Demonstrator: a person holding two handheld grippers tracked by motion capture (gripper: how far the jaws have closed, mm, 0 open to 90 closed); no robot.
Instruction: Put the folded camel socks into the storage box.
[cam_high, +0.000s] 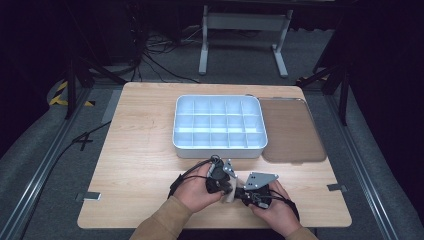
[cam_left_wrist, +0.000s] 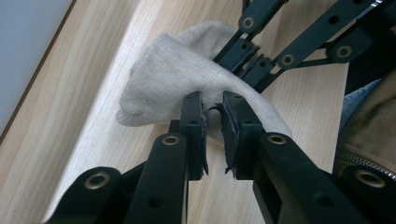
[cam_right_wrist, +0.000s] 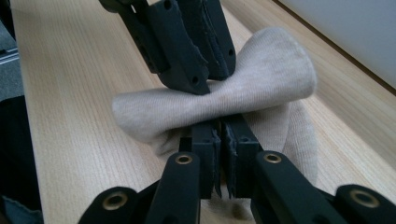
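- The beige sock (cam_right_wrist: 243, 88) is bunched between the two grippers, held just above the near edge of the wooden table (cam_high: 140, 150), in front of the person.
- The left gripper (cam_left_wrist: 214, 112) has its jaws nearly together, pinching a fold of the sock's fabric.
- The right gripper (cam_right_wrist: 219, 135) likewise has its jaws almost closed, nipping the cloth from the other side.
- The work looks to be folding or rolling the sock: it is already doubled over and gathered, but not yet a tidy bundle.
- The white compartment tray (cam_high: 218, 146) sits well apart, farther back, with every cell bare, its brown lid (cam_high: 292, 130) lying just beside it.
- Judging from that, stowing the sock is yet to be done.
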